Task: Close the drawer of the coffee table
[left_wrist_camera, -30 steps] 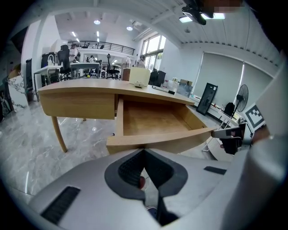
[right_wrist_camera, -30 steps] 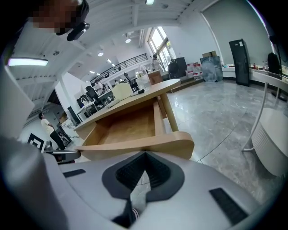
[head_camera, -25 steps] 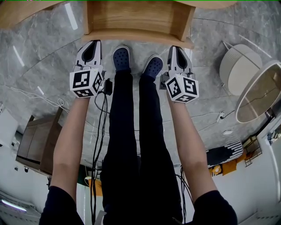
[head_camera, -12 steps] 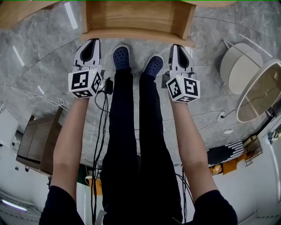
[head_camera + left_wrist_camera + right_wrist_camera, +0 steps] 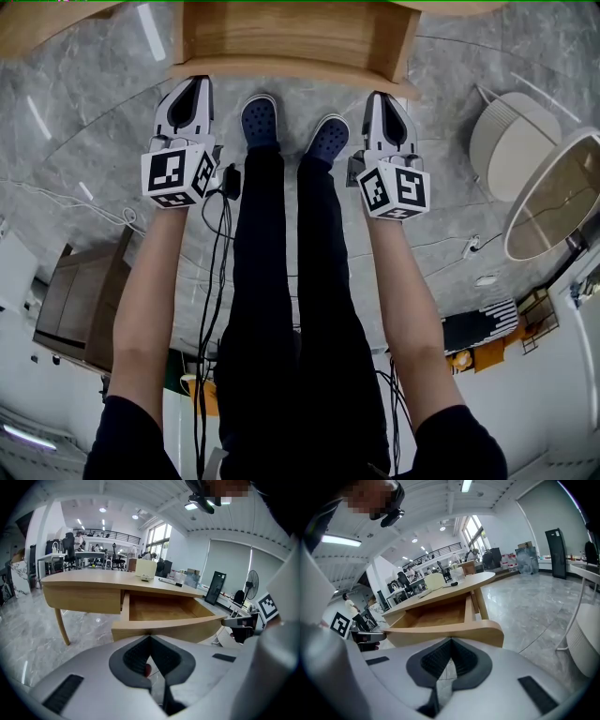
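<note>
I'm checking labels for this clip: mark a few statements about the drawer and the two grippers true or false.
1. The drawer is open. True.
2. The drawer holds tools. False: what shows of its inside is bare wood.
3. The left gripper has its jaws together. True.
4. The right gripper grips the drawer's front. False: its jaws are shut on nothing and point toward the front.

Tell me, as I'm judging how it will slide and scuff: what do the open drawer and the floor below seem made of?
Drawer: looks like light wood or veneer, matte; faint grain runs along its front and inside, though solid or laminate can't be told. Floor: grey marble or marble-look tile, glossy; pale veining and reflected ceiling lights show.
</note>
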The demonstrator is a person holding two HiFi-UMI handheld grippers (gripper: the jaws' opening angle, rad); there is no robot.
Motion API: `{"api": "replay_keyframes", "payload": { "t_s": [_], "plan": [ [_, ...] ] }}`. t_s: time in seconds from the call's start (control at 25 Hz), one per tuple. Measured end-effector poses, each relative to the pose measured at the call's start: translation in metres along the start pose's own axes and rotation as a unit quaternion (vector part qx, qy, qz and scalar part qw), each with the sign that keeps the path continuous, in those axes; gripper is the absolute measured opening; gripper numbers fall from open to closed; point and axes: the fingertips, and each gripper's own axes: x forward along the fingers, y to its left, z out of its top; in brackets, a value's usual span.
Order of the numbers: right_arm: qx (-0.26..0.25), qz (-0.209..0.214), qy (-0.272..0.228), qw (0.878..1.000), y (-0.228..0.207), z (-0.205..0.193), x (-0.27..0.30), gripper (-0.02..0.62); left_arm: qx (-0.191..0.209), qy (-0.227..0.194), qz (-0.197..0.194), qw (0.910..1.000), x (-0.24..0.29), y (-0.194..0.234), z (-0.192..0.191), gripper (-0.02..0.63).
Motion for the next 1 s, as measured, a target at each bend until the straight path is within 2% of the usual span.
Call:
{"api": "replay_keyframes", "payload": {
  "t_s": [0.36, 0.52, 1.0],
  "plan": [
    [0.0, -0.01, -0.002, 1.0, 0.0, 0.004, 0.0, 0.026, 0.005, -0.003, -0.005, 1.0, -0.002, -0.001, 0.004, 0.025],
    [0.024, -0.017, -0.007, 1.0, -0.003, 0.008, 0.003, 0.025, 0.007, -0.008, -0.008, 0.9999, 0.0, -0.002, 0.007, 0.025],
    [0.011, -0.008, -0.002, 1.0, -0.002, 0.011, 0.008, 0.025, -0.008, -0.011, -0.002, 0.9999, 0.003, 0.001, 0.012, 0.025]
  ]
}}
